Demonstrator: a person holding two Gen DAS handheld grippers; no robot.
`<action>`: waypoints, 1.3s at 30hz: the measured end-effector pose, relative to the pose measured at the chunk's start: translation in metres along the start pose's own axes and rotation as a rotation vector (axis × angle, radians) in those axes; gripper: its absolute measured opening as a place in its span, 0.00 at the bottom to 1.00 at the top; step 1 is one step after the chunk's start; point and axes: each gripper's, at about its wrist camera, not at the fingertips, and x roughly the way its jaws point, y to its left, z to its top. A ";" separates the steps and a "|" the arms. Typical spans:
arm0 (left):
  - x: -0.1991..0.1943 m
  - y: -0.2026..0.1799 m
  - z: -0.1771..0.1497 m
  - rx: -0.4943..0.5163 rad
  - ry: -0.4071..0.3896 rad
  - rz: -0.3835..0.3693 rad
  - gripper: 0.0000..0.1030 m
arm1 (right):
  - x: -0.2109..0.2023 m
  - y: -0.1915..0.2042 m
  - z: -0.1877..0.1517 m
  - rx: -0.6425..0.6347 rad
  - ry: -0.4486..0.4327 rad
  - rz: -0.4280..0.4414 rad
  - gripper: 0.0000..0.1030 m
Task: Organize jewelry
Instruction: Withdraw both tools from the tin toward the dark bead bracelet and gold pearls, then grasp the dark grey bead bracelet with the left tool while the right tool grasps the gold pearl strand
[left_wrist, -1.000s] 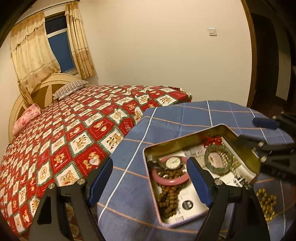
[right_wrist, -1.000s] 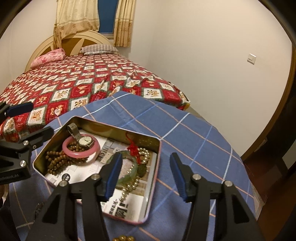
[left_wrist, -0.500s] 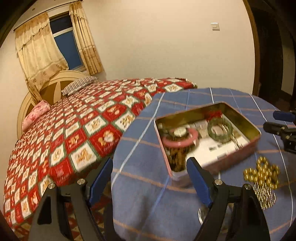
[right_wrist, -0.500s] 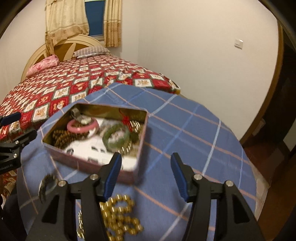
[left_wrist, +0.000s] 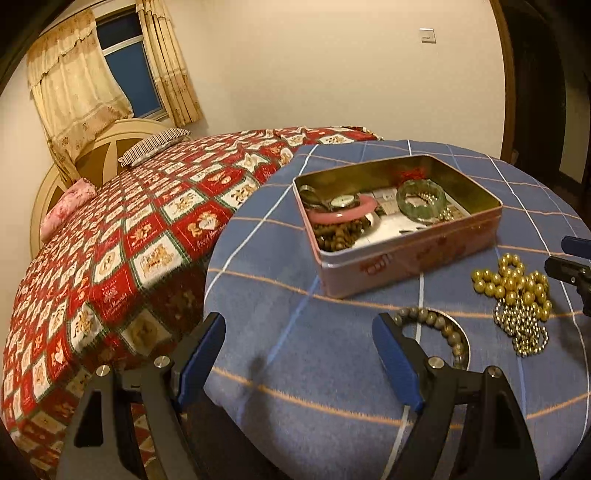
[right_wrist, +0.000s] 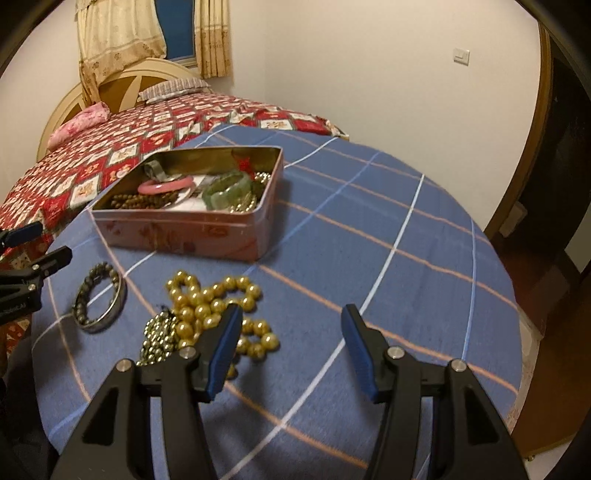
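The left gripper (left_wrist: 298, 354) stands with its blue-padded fingers (left_wrist: 395, 363) spread wide and nothing between them, low in the left wrist view over the blue checked tablecloth (left_wrist: 314, 350). Just behind its right-hand finger lies a bracelet of dull grey-green beads (left_wrist: 436, 325), seemingly resting inside a silver bangle, though the finger hides part of it. Further right in that frame sits a heap of gold pearl beads (left_wrist: 513, 284) with a finer gold chain (left_wrist: 522, 332) tangled below it.

The right gripper (right_wrist: 291, 350) is likewise wide apart and empty, at the bottom centre of its own view. Its left-hand finger (right_wrist: 223, 350) overlaps the edge of the gold heap in the picture; contact cannot be judged.

Beyond both, toward mid-frame, stands the open pink tin box (right_wrist: 192, 230). In it lie a pink bangle (left_wrist: 343, 214), a wristwatch (left_wrist: 341, 201), brown wooden beads (left_wrist: 338, 236), a green jade bangle (left_wrist: 421, 201) and a red tassel (left_wrist: 412, 173).

Past the table, at the upper left, is a bed with a red patterned quilt (left_wrist: 122, 240).
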 end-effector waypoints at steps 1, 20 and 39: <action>0.001 -0.002 -0.002 0.002 0.005 0.000 0.79 | -0.001 0.001 -0.001 -0.004 0.000 0.005 0.57; 0.012 -0.009 -0.010 0.006 0.041 -0.009 0.79 | 0.015 0.006 -0.009 -0.034 0.104 -0.011 0.59; 0.020 -0.038 0.000 0.036 0.046 -0.169 0.08 | 0.028 0.023 0.001 -0.080 0.111 0.067 0.19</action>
